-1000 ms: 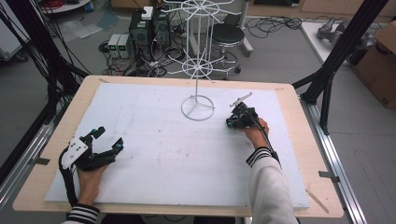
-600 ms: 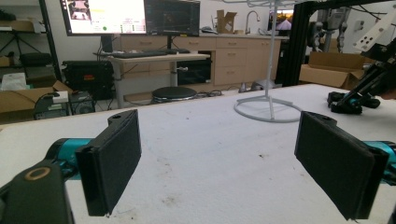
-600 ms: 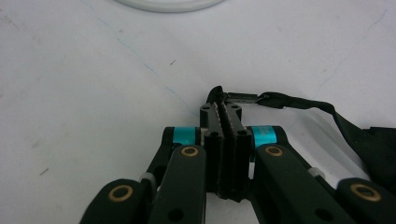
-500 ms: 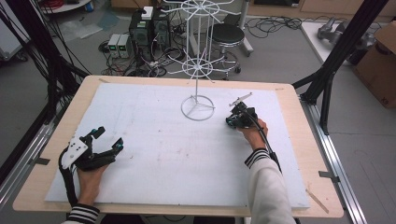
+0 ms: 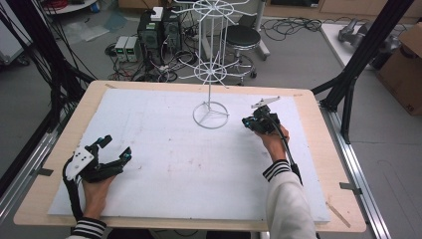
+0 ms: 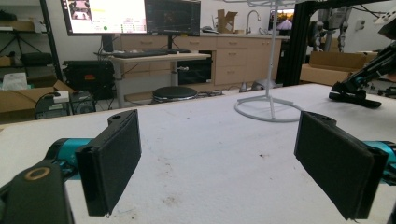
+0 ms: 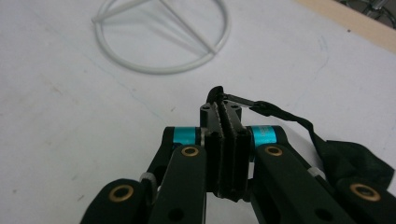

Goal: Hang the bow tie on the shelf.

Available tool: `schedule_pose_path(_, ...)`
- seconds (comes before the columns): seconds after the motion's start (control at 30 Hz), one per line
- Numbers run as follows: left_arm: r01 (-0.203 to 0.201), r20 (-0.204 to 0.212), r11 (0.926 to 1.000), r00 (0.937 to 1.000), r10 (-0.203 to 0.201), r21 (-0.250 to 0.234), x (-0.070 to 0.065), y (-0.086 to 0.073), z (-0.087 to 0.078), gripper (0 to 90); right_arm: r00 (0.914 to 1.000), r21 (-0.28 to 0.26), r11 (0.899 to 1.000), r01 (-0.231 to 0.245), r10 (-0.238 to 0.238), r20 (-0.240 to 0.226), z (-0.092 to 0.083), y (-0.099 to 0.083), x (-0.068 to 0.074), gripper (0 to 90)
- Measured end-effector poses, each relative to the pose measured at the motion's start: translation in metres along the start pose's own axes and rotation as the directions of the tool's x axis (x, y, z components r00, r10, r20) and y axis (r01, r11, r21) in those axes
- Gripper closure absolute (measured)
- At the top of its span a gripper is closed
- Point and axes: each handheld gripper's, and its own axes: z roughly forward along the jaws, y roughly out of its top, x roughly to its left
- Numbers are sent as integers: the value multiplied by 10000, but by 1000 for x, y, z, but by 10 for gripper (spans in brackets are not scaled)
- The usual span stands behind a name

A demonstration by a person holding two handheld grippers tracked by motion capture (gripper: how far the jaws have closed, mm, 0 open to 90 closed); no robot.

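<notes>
My right gripper (image 5: 250,122) lies on the white table cover (image 5: 164,129), just right of a white wire stand's ring base (image 5: 211,115). In the right gripper view it (image 7: 224,109) is shut, its tip pinching a thin black strap (image 7: 280,113) that runs right to a piece of black fabric (image 7: 359,161). The ring base (image 7: 159,71) lies ahead of the jaws. My left gripper (image 5: 118,145) rests near the front left, open, with nothing between its pads (image 6: 114,163). Its view shows the stand (image 6: 268,109) and the right gripper (image 6: 355,91) far off.
The wire stand's pole rises to tiers of thin hooked arms (image 5: 211,74) over the back of the table. A bare wooden rim (image 5: 318,129) borders the cover. Black frame posts (image 5: 356,69) stand at the right, with cables and equipment on the floor behind.
</notes>
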Motion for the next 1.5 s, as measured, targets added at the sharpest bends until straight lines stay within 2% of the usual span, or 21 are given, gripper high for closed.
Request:
schedule_pose_path(0.27, -14, -3, 10000, 10000, 14, 12, 0, 0, 0, 152, 9993, -1153, 9928, -318, 336, 136, -19, 2, -1, 878)
schedule_pose_path(0.47, -13, -15, 10000, 10000, 13, 1, -1, 0, 0, 152, 9986, -2030, 9778, -521, 522, -46, -33, 5, 1, 878)
schedule_pose_path(0.5, -14, -18, 10000, 10000, 14, 13, -1, 0, 0, 152, 9976, -2427, 9677, -684, 646, -235, -38, 5, 1, 878)
schedule_pose_path(0.53, -10, -28, 10000, 10000, 10, 2, -1, 0, 0, 152, 9976, -2427, 9677, -684, 646, -235, -38, 5, 1, 878)
schedule_pose_path(0.57, -43, -34, 10000, 10000, 44, 29, -1, 0, 0, 152, 9951, -2898, 9523, -959, 852, -492, -43, 6, 2, 878)
schedule_pose_path(0.6, -43, -34, 10000, 10000, 44, 29, -1, 0, 0, 152, 9951, -2898, 9523, -959, 852, -492, -43, 6, 2, 878)
schedule_pose_path(0.63, -62, -36, 10000, 10000, 62, 26, -1, 0, 0, 152, 9939, -3217, 9408, -1071, 926, -600, -48, 7, 3, 878)
schedule_pose_path(0.67, -65, -43, 10000, 10000, 65, 32, -1, 0, 0, 152, 9939, -3217, 9408, -1071, 926, -600, -48, 7, 3, 878)
schedule_pose_path(0.83, -84, -58, 10000, 9999, 85, 32, -1, 0, 0, 152, 9933, -3966, 9111, -1127, 923, -702, -60, 10, 8, 880)
schedule_pose_path(0.87, -88, -61, 10000, 9999, 89, 29, -1, 0, 0, 152, 9933, -3966, 9111, -1127, 923, -702, -60, 10, 8, 880)
schedule_pose_path(0.9, -90, -72, 10000, 9999, 90, 25, -1, 0, 0, 152, 9921, -4190, 8998, -1217, 968, -803, -63, 11, 9, 880)
schedule_pose_path(0.93, -90, -72, 10000, 9999, 90, 25, -1, 0, 0, 152, 9921, -4190, 8998, -1217, 968, -803, -63, 11, 9, 880)
schedule_pose_path(0.97, -98, -75, 9999, 9999, 98, 28, -1, 0, 0, 152, 9898, -4492, 8828, -1374, 1048, -969, -66, 10, 9, 880)
schedule_pose_path(1.0, -103, -81, 9999, 9999, 103, 37, -1, 0, 0, 152, 9898, -4492, 8828, -1374, 1048, -969, -66, 10, 9, 880)
schedule_pose_path(1.03, -104, -82, 9999, 9999, 104, 39, -1, 0, 0, 152, 9871, -4823, 8623, -1546, 1146, -1115, -71, 10, 8, 880)
schedule_pose_path(1.07, -97, -88, 9999, 9999, 97, 32, -1, 0, 0, 152, 9871, -4823, 8623, -1546, 1146, -1115, -71, 10, 8, 880)
schedule_pose_path(1.1, -95, -92, 10000, 9999, 95, 25, -1, 0, 0, 152, 9865, -5026, 8494, -1612, 1229, -1087, -76, 10, 8, 880)
schedule_pose_path(1.13, -94, -86, 10000, 9999, 95, 32, -1, 0, 0, 152, 9865, -5026, 8494, -1612, 1229, -1087, -76, 10, 8, 880)
schedule_pose_path(1.23, -97, -84, 9999, 9999, 97, 33, -1, 0, 0, 152, 9857, -5309, 8308, -1674, 1291, -1088, -82, 10, 7, 880)
schedule_pose_path(1.47, -93, -89, 10000, 9999, 93, 20, -1, 0, 0, 152, 9845, -5598, 8099, -1752, 1427, -1017, -92, 16, 7, 880)
schedule_pose_path(1.5, -116, -100, 9999, 9999, 117, 35, -1, 0, 0, 152, 9865, -5839, 7952, -1634, 1370, -895, -94, 20, 10, 880)
